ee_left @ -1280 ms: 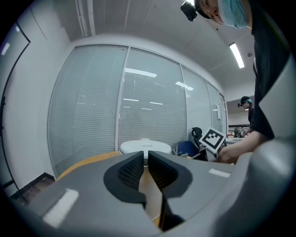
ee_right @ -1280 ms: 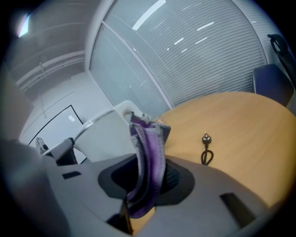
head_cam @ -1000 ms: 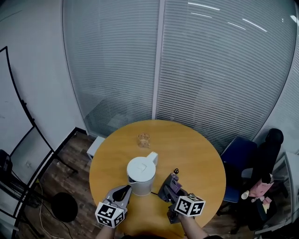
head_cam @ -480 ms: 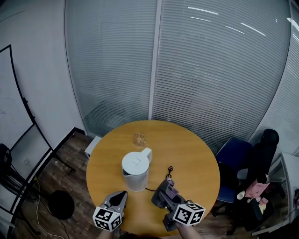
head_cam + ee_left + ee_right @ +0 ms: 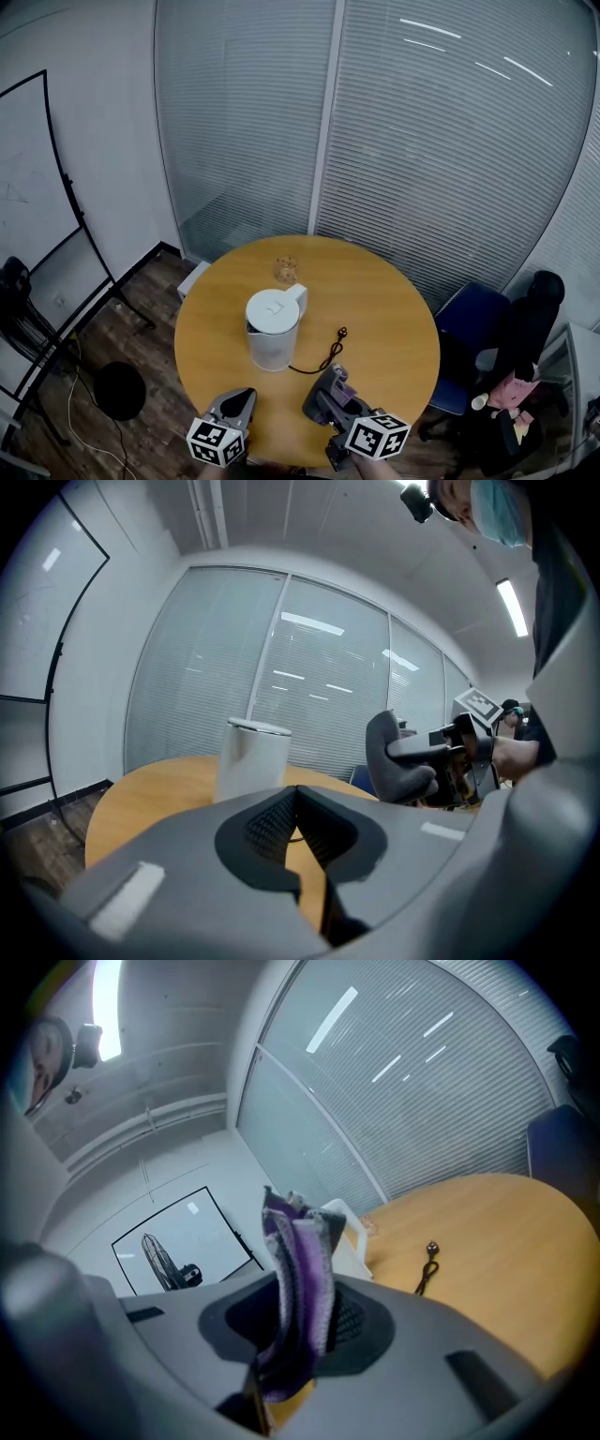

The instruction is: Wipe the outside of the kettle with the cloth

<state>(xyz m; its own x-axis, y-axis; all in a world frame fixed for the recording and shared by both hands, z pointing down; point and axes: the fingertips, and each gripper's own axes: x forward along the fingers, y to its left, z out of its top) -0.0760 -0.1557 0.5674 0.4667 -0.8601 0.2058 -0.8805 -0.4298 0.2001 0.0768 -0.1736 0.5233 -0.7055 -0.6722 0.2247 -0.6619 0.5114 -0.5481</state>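
Note:
A white kettle [image 5: 272,328] stands upright left of centre on the round wooden table [image 5: 394,300]. It also rises ahead in the left gripper view, the kettle [image 5: 251,757] well beyond the jaws. My left gripper [image 5: 240,403] is at the table's near edge, shut with nothing in it [image 5: 298,806]. My right gripper [image 5: 325,392] is beside it, shut on a purple and grey cloth [image 5: 341,384]. The cloth [image 5: 298,1288] sticks up between the jaws and hides most of the kettle [image 5: 351,1230]. Both grippers are apart from the kettle.
A black power cord [image 5: 323,354] with its plug [image 5: 430,1249] lies on the table right of the kettle. A small glass [image 5: 286,270] stands at the far side. A blue chair [image 5: 473,328] and a black chair [image 5: 530,314] are at the right, glass walls behind.
Both grippers have drawn back from the kettle toward the table's near edge. The left one, earlier close to the kettle's base, is now well clear of it.

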